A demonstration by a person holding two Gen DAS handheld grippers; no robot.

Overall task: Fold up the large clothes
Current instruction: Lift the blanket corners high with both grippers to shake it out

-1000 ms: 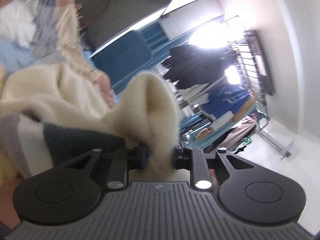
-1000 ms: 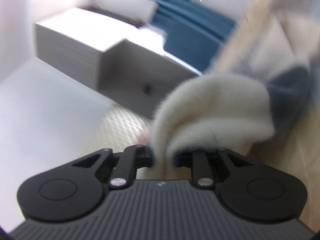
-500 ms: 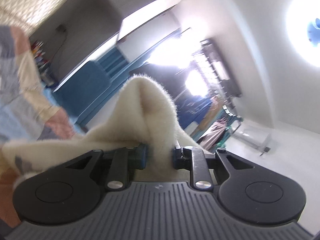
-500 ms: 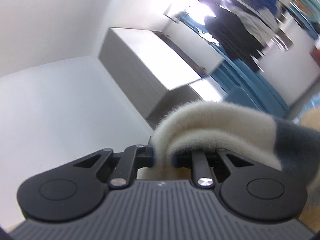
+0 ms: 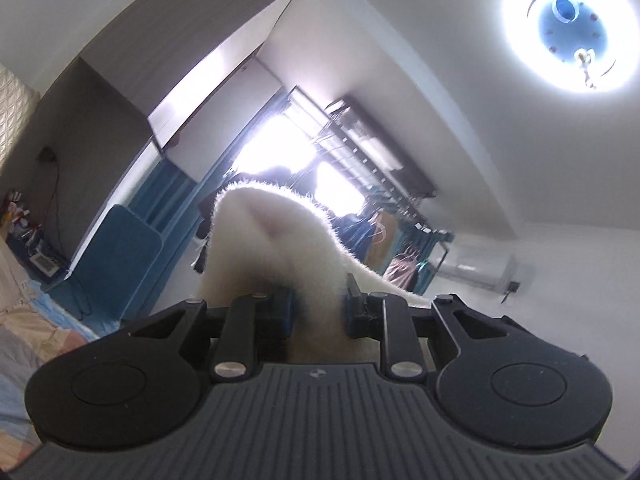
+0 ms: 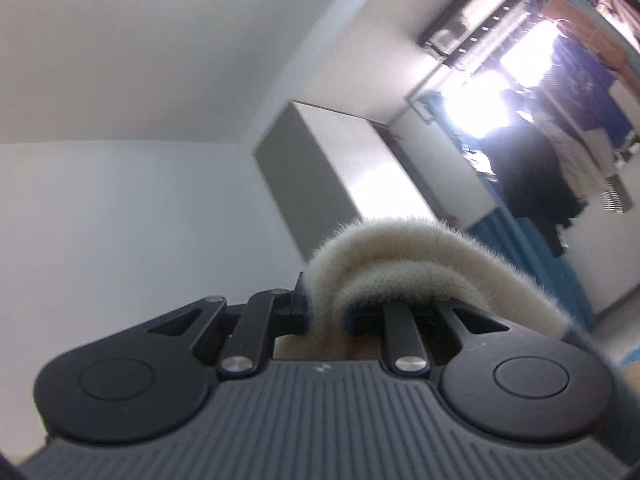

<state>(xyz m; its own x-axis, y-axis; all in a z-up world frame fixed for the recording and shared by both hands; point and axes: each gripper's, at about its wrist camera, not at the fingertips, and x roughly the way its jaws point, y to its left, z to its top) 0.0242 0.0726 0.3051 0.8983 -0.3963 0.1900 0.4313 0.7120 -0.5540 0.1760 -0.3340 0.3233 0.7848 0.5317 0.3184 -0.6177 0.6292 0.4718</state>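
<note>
Left wrist view: the left gripper (image 5: 318, 314) is clamped on a bunched fold of cream fleece garment (image 5: 276, 248), which rises in front of the bright window (image 5: 276, 148); a round ceiling lamp (image 5: 568, 20) glows to the upper right of that window. Right wrist view: the right gripper (image 6: 328, 314) pinches a doubled cream fleece edge (image 6: 400, 256) that arches rightward, below and left of the window (image 6: 492, 96).

Legible text, labels, brands, numbers, signs: none; nothing in either wrist view can be read.
</note>
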